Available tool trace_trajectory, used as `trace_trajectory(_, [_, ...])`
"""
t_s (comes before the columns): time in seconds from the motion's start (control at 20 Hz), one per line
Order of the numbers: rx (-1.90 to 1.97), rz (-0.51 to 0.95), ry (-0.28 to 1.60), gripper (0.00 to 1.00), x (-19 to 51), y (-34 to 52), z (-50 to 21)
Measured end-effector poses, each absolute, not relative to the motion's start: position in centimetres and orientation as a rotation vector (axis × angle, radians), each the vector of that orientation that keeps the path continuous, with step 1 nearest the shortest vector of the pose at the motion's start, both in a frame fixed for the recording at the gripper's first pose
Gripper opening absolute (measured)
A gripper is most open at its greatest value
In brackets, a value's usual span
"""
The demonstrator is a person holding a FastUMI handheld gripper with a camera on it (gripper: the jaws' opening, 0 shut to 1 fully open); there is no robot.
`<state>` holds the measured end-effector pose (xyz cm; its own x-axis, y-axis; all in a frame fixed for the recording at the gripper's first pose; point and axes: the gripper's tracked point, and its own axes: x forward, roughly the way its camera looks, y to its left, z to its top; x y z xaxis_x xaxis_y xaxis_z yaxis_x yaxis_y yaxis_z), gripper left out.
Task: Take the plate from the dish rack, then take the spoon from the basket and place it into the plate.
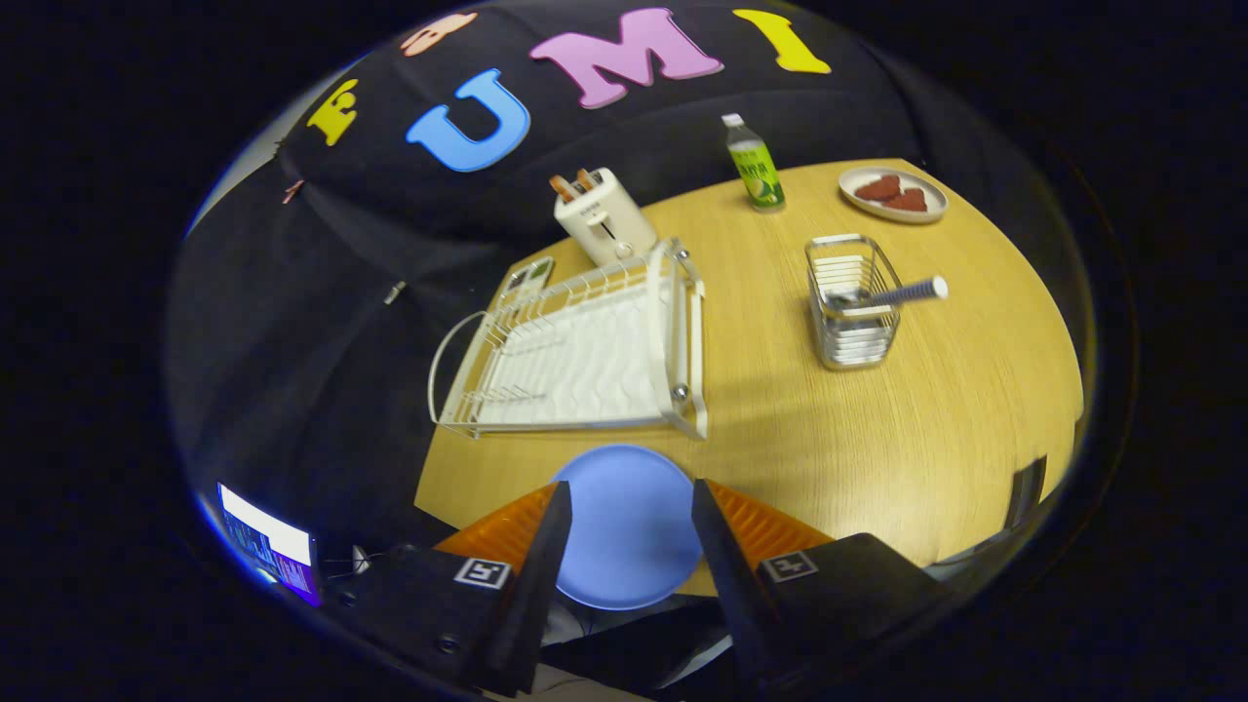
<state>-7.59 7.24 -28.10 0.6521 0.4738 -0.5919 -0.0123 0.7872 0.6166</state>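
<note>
A round blue plate (629,531) lies flat at the near edge of the wooden table (877,439), below and between my fingers. My gripper (630,485) hangs high above it, open, with nothing pressed between the fingers. The white dish rack (585,351) stands empty just beyond the plate. Farther right sits a wire basket (853,307). The spoon (892,292) rests in it, bowl inside and handle sticking out over the right rim.
A white toaster (604,219) stands behind the rack, with a small flat device (526,278) to its left. A green bottle (756,166) and a plate of red food (892,193) are at the far edge. A lit screen (268,541) sits low left, off the table.
</note>
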Motion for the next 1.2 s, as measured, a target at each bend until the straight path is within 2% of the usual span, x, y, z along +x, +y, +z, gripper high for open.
trace_trajectory(0.1, [0.551,0.284,0.699,0.98,-4.7,3.9,-25.1])
trace_trajectory(0.25, [0.392,0.178,0.566,0.99,-0.7,-2.6,-23.1])
trace_trajectory(0.35, [0.293,0.113,0.558,0.99,0.8,-6.9,-23.8])
trace_trajectory(0.65, [0.246,0.061,0.720,0.99,1.2,-12.9,-31.1])
trace_trajectory(0.75, [0.261,0.079,0.776,0.96,0.7,-13.1,-33.8])
trace_trajectory(0.95, [0.255,0.133,0.853,0.79,0.1,-13.0,-37.7])
trace_trajectory(1.05, [0.261,0.149,0.874,0.63,0.2,-12.8,-38.6])
trace_trajectory(1.1, [0.263,0.149,0.875,0.46,0.5,-12.9,-38.6])
trace_trajectory(1.15, [0.266,0.145,0.872,0.36,0.7,-12.9,-38.7])
trace_trajectory(1.2, [0.273,0.139,0.878,0.20,0.8,-13.2,-38.8])
